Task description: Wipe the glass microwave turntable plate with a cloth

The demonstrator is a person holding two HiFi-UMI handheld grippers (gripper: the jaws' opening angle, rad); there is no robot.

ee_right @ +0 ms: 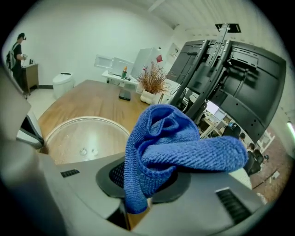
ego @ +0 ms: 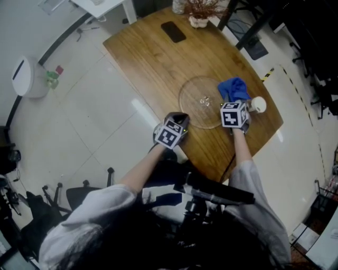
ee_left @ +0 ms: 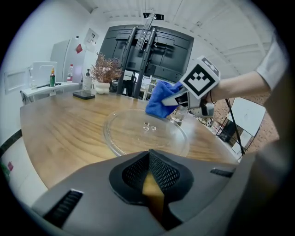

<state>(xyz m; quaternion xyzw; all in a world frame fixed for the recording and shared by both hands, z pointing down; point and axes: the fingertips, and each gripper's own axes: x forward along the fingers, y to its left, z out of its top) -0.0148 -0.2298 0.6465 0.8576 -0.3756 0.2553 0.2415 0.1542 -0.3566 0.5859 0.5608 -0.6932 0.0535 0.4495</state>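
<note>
While I hold both grippers at the near edge of the table (ego: 149, 59), the plate (ee_left: 145, 133) lies flat on the wood straight ahead of the left gripper (ee_left: 150, 177), just beyond its tips, with the small hub bumps (ee_left: 148, 127) showing at its centre. That left gripper has its jaws pressed together with nothing between them, and it hangs short of the plate's near rim without touching it. The right gripper (ego: 234, 103) sits off to the plate's right side, its jaws clamped on the blue cloth (ee_right: 175, 143), which bunches up and folds over in front of its camera. From the left gripper, the cloth shows over the plate's far right rim; I cannot tell whether it touches the glass. A white cup (ego: 258, 104) stands just to the right of the right gripper, near the table edge. Well beyond both grippers, across the table, a dark phone (ego: 173, 31) lies flat, and past it a potted dry plant (ego: 199, 13) stands at the far edge.
</note>
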